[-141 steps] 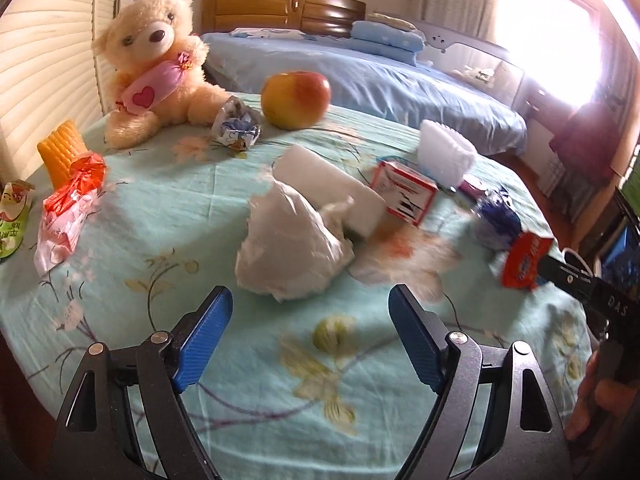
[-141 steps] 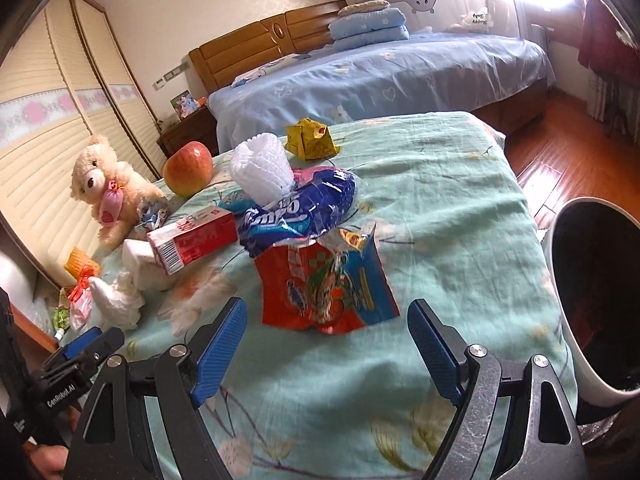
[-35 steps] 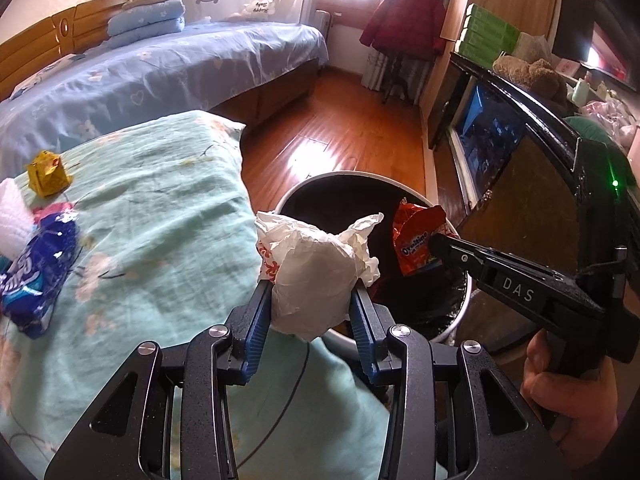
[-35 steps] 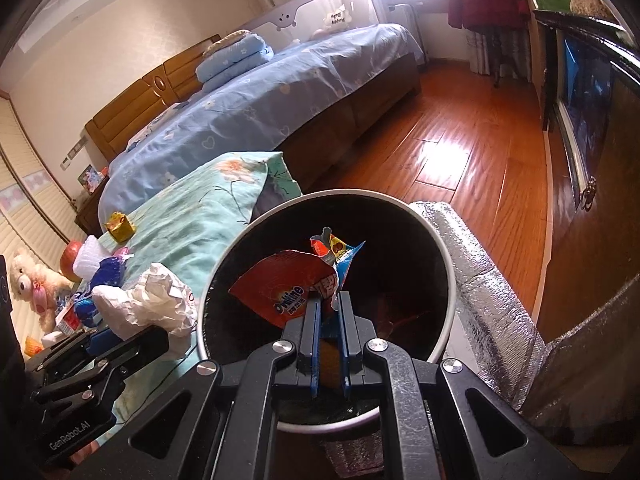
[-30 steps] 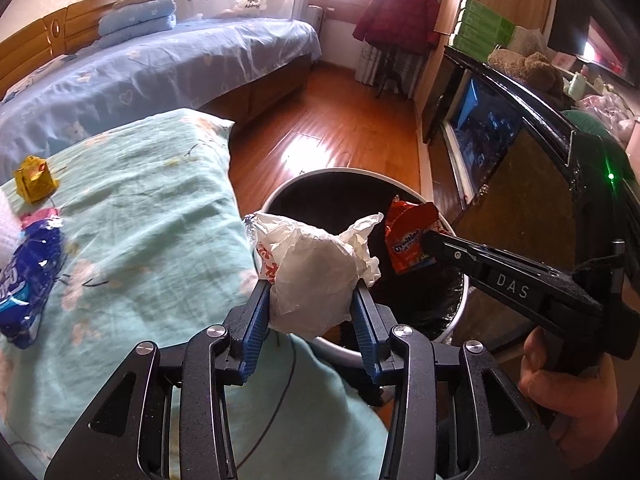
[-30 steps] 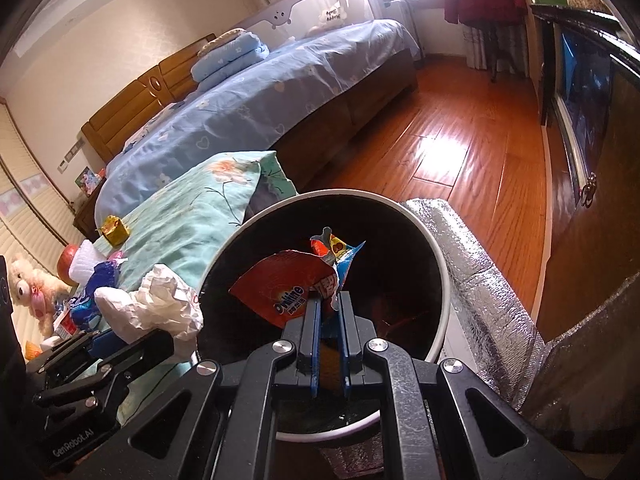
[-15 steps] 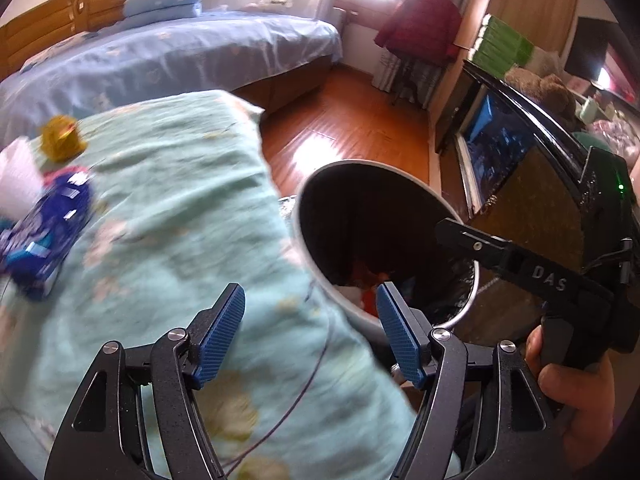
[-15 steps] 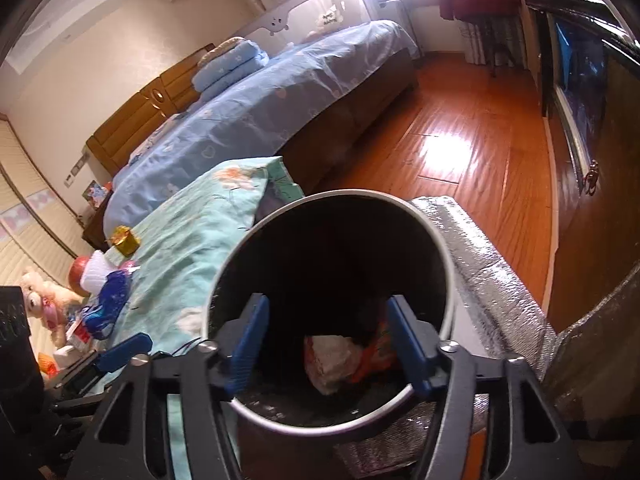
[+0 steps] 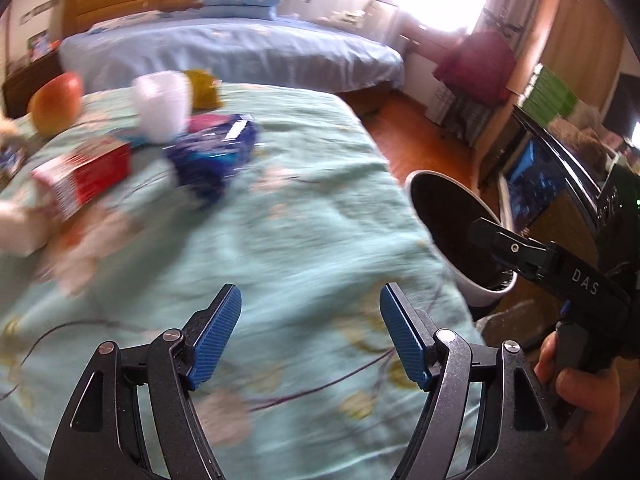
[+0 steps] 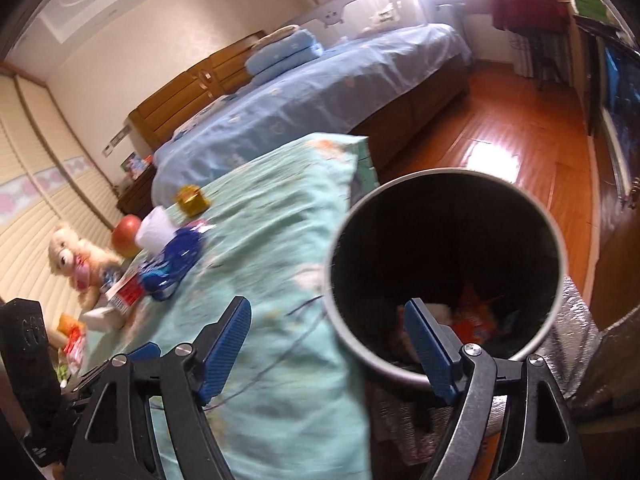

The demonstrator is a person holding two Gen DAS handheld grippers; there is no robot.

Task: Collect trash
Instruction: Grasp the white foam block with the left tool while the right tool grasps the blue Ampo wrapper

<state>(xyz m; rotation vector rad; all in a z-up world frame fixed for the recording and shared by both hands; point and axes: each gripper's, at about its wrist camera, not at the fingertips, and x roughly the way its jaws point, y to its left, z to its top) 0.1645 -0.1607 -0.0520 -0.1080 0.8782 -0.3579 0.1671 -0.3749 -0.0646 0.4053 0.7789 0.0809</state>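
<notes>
My left gripper [image 9: 311, 332] is open and empty above the teal floral tablecloth [image 9: 280, 240]. My right gripper [image 10: 328, 344] is open and empty at the rim of the round trash bin [image 10: 558, 292], which also shows in the left wrist view [image 9: 486, 294]. Inside the bin lie the white crumpled bag [image 10: 440, 312] and the red wrapper [image 10: 472, 320]. On the table, a blue snack bag [image 9: 212, 156], a red and white box [image 9: 84, 176], a white foam net [image 9: 164, 104] and a yellow wrapper [image 9: 204, 88] lie to the left.
An apple [image 9: 56, 102] sits at the table's far left. A teddy bear [image 10: 76, 260] sits further along it. A blue bed [image 9: 240, 48] stands behind the table. A dark TV cabinet [image 9: 560, 184] is right of the bin, on wooden floor [image 10: 520, 128].
Both grippers have opened and dropped the white bag and the red wrapper into the bin. The left gripper has swung back left over the table; the right has shifted left off the bin.
</notes>
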